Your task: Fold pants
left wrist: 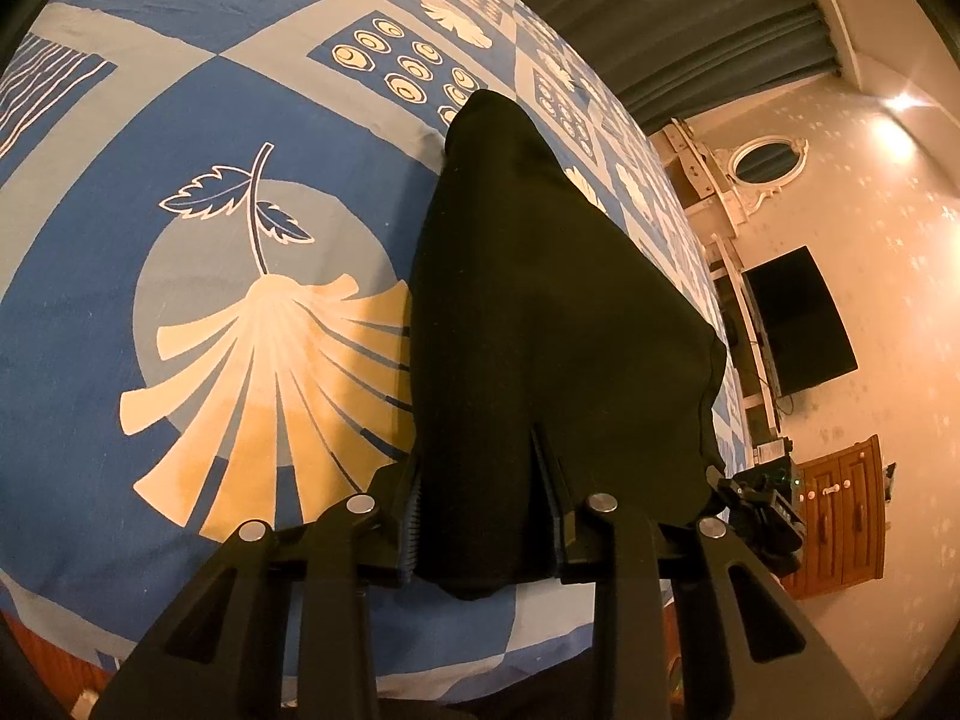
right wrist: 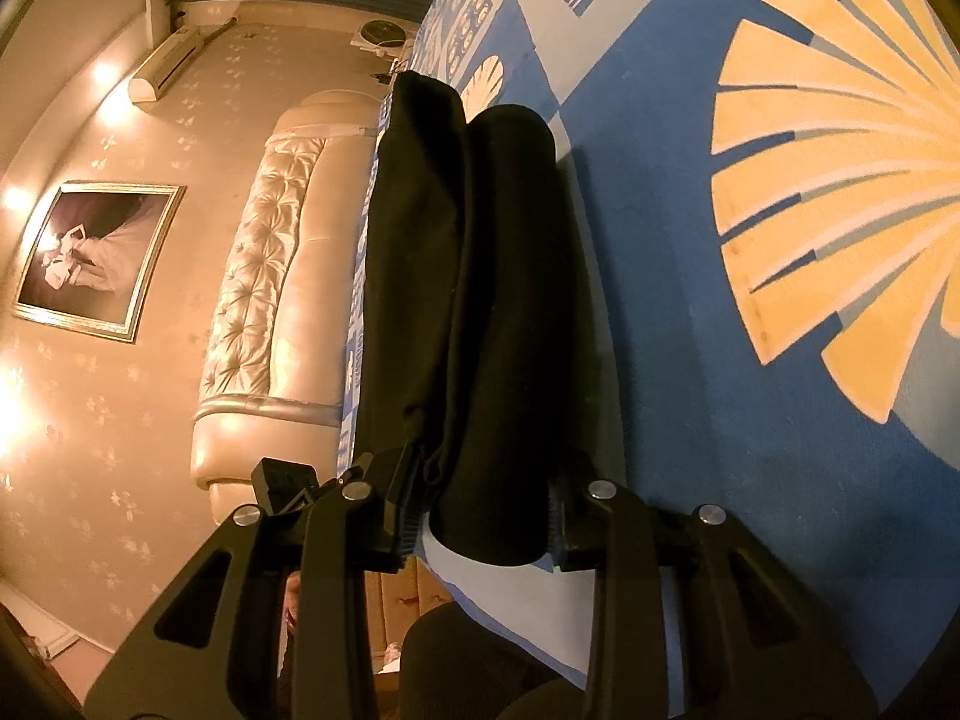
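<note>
Both tools clamped on the pants, one at each near corner. Left tool [left wrist: 486,516]: jaws pressed on a thick bundle of black cloth, which spills out past the right finger as well. Right tool [right wrist: 489,510]: jaws closed on a doubled-up bundle, two rolled layers side by side between the fingers.

Pants [left wrist: 540,330] are held up off the bed [left wrist: 180,360] at our end; the long axis runs straight away from both tools, across the patterned cover. In the left view the cloth narrows to a far tip that seems to rest on the bed. In the right view the far end [right wrist: 456,120] stands near the bed's edge by the headboard [right wrist: 270,270]. We can't tell from these views whether the far end is lying flat or only brushing the cover.

The two hands sit side by side on the same near edge, so neither is closer. The right tool's body shows at the lower right of the left view, just beside the cloth.

Our read: mid-fold, near end lifted. The next move probably carries this edge forward along the long axis to the far end, with both hands level so the layers stay square.

No containers in view.
</note>
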`<state>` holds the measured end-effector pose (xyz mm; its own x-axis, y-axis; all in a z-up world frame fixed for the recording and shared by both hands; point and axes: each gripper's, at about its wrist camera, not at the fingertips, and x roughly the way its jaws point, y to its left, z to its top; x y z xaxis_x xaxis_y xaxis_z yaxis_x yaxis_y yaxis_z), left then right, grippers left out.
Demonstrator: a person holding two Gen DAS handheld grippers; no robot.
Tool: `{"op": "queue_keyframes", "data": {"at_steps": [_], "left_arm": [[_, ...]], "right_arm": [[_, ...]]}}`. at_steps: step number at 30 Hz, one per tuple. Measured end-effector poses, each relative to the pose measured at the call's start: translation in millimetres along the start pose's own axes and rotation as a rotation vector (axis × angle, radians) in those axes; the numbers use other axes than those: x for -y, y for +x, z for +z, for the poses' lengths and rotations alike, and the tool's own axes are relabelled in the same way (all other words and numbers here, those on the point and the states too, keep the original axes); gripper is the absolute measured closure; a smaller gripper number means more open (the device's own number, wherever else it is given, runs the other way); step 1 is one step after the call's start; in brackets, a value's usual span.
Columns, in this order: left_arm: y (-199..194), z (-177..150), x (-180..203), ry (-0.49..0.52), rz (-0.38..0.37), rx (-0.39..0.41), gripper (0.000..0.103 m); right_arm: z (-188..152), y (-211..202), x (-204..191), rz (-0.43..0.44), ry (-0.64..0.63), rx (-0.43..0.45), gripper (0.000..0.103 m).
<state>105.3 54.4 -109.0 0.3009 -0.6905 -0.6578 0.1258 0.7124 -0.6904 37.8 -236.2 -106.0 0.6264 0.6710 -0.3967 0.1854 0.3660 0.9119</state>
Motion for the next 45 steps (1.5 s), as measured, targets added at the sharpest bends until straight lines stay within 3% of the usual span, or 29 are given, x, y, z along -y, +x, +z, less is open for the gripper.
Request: {"op": "queue_keyframes", "data": {"at_steps": [8,10,13,15,18,24,29,31,33,36,45], "left_arm": [[0.3,-1.4,-1.5,0.008,-0.016,0.000,0.070],[-2.2,-1.5,-2.4,0.036,-0.048,0.001,0.064],[-10.7,-1.1,-10.1,0.035,-0.079,0.024,0.053],[-23.6,4.1,-16.8,0.042,-0.088,0.074,0.045],[-32.8,19.8,-21.0,0.072,-0.084,0.102,0.044],[-6.7,62.5,-15.5,0.117,-0.054,0.071,0.044],[36.0,100.1,-7.4,0.134,-0.025,0.025,0.044],[49.0,109.2,-4.9,0.136,-0.017,0.014,0.044],[59.0,117.2,-3.8,0.132,-0.034,0.008,0.043],[69.1,125.3,-4.5,0.130,-0.044,0.009,0.038],[74.0,123.4,-0.8,0.224,0.018,0.039,0.052]], "right_arm": [[0.0,0.6,5.9,0.019,0.009,-0.001,0.072],[1.1,0.3,6.0,0.011,0.013,-0.009,0.068],[4.1,0.2,2.6,0.003,0.022,-0.025,0.056],[9.4,-3.0,-4.3,-0.025,0.002,-0.013,0.040],[24.0,-3.5,-13.8,-0.066,-0.044,0.019,0.024],[72.4,22.1,-13.5,-0.023,0.000,0.057,0.019],[103.4,41.4,-11.8,0.007,0.013,0.055,0.020],[107.3,44.4,-9.7,-0.009,0.007,0.050,0.030],[109.3,43.8,-4.0,-0.021,0.008,0.043,0.049],[109.9,39.2,10.3,-0.003,0.017,0.040,0.065],[110.3,37.5,21.1,0.026,0.001,0.047,0.072]]}}
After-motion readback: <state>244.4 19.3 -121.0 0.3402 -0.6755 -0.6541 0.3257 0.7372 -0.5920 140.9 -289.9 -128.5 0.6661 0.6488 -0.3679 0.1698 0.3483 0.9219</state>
